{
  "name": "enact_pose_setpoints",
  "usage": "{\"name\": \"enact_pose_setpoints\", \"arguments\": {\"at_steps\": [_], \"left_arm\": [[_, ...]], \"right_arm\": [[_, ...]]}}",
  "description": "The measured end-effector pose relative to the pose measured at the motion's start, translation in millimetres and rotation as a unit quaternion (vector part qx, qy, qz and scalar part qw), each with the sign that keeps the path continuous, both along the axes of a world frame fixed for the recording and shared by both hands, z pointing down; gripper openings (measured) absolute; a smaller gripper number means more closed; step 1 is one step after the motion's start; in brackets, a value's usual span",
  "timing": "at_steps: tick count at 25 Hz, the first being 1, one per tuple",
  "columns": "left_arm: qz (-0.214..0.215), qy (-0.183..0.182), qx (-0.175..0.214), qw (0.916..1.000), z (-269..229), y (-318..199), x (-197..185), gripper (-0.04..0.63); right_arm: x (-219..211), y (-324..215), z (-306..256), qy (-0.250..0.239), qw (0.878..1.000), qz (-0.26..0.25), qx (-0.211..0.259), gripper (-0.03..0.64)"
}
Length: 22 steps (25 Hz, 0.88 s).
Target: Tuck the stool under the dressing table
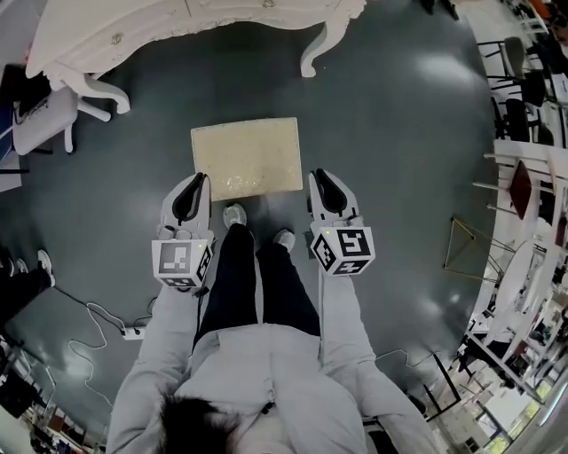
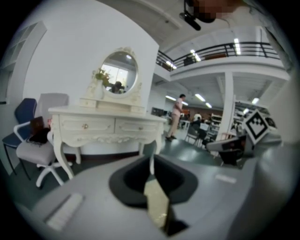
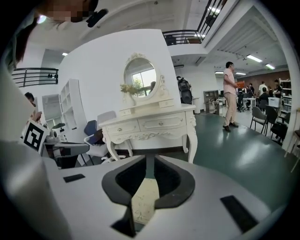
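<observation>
Grey-shelled and nearest me, my left hand-held gripper [image 1: 195, 182] has its jaws parted only a crack. My right hand-held gripper [image 1: 321, 177] is slightly wider, and neither pinches anything. Between their tips sits the cream-topped stool [image 1: 247, 158] on the dark floor [image 1: 390, 133]. The white dressing table [image 1: 177, 22] stands well beyond it.

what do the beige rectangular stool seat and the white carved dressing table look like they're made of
Beige rectangular stool seat: likely padded fabric or vinyl, matte with a faint speckled pattern; which is unclear.
White carved dressing table: looks like painted wood, smooth satin white, judging by the carved trim and curved legs.
</observation>
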<state>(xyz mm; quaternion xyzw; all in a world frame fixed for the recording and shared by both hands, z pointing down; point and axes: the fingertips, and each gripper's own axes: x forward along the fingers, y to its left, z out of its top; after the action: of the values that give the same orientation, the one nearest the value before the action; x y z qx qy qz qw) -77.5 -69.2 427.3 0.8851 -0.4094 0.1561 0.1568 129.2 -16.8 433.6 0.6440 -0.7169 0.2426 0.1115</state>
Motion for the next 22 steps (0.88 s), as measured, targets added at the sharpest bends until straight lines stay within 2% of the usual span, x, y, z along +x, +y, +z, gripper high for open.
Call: {"name": "enact_pose_setpoints", "arguments": {"at_steps": [11,22], "left_arm": [[0.002,-0.029,-0.069,0.9972,93,36,-4,0.111],[-0.004,-0.065,-0.101,0.9927,171,73,-19,0.212]], "right_arm": [[-8,23,92,-0.019,0.997,-0.035,-0.066,0.121],[-13,60,183,-0.024,0.988,-0.07,-0.135,0.204]]}}
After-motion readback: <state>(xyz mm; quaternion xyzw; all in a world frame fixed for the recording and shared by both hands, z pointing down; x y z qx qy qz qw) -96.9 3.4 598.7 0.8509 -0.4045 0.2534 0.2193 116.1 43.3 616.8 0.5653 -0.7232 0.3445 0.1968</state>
